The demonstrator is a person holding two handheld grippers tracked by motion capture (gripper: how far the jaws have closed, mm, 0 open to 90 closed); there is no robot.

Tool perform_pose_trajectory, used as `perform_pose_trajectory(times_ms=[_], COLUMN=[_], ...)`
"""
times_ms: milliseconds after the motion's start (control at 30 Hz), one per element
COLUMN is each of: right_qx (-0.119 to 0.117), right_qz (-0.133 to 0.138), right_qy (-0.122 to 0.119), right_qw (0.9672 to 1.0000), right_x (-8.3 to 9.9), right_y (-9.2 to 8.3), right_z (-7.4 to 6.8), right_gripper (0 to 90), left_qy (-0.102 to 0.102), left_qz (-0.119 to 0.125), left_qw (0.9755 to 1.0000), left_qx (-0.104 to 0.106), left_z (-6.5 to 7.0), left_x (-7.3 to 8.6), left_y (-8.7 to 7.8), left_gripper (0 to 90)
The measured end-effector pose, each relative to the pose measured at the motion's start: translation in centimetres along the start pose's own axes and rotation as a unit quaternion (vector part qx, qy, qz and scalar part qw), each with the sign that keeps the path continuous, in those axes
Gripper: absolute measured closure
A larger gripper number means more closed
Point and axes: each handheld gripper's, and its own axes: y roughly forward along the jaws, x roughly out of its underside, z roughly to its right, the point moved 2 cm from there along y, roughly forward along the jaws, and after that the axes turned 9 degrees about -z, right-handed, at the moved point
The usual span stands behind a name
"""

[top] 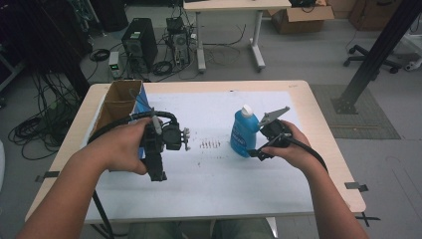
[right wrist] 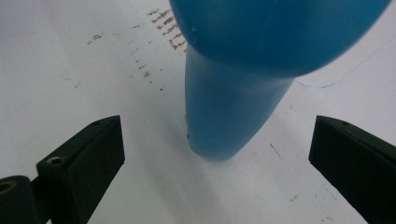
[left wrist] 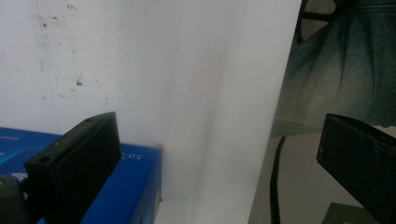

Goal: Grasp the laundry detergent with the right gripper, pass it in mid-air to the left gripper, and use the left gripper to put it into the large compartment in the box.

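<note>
We see the right gripper [right wrist: 215,163], jaws wide apart, beside a blue bottle [top: 244,132]; left gripper [left wrist: 219,158] also spread, w/ nothing between, above the table [top: 209,199].

White print runs along the blue box [left wrist: 140,172] in the left gripper view, too blurred to read. The blue bottle [top: 243,133] carries a label whose lettering is too small to tell.

Counter [top: 318,149], centre frame: pale wood, under a white sheet [top: 209,174] flecked with brown marks. Open cardboard box [top: 118,102] at its upper left edge. Floor beyond: computer tower [top: 140,45], tangled cables [top: 40,129], second desk [top: 229,6] top centre, office chair base [top: 370,55] upper right.
</note>
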Motion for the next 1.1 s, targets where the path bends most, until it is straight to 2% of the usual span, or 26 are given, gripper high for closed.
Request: perform_pose_trajectory(times_ms=[267, 633, 800, 1100], right_qx=[0.004, 0.02, 0.027, 0.044], right_qz=[0.023, 0.062, 0.083, 0.122], right_qy=[0.018, 0.037, 0.043, 0.064], right_qw=[0.9996, 0.9972, 0.9952, 0.9895], right_x=[-0.1, -0.2, -0.4, -0.6], right_y=[0.9, 2.0, 2.4, 2.9], right_z=[0.2, 0.1, -0.1, -0.3], right_gripper=[3.6, 3.1, 3.0, 2.3], left_qy=[0.003, 0.002, 0.004, 0.004], left_qz=[-0.002, -0.003, -0.002, -0.002], left_qw=[1.0, 1.0, 1.0, 1.0], left_qx=[0.004, 0.005, 0.004, 0.004], left_z=[0.3, 0.3, 0.3, 0.3], left_x=[0.1, 0.1, 0.0, -0.2], left_y=[0.2, 0.3, 0.2, 0.1], left_gripper=[0.4, 0.4, 0.4, 0.4])
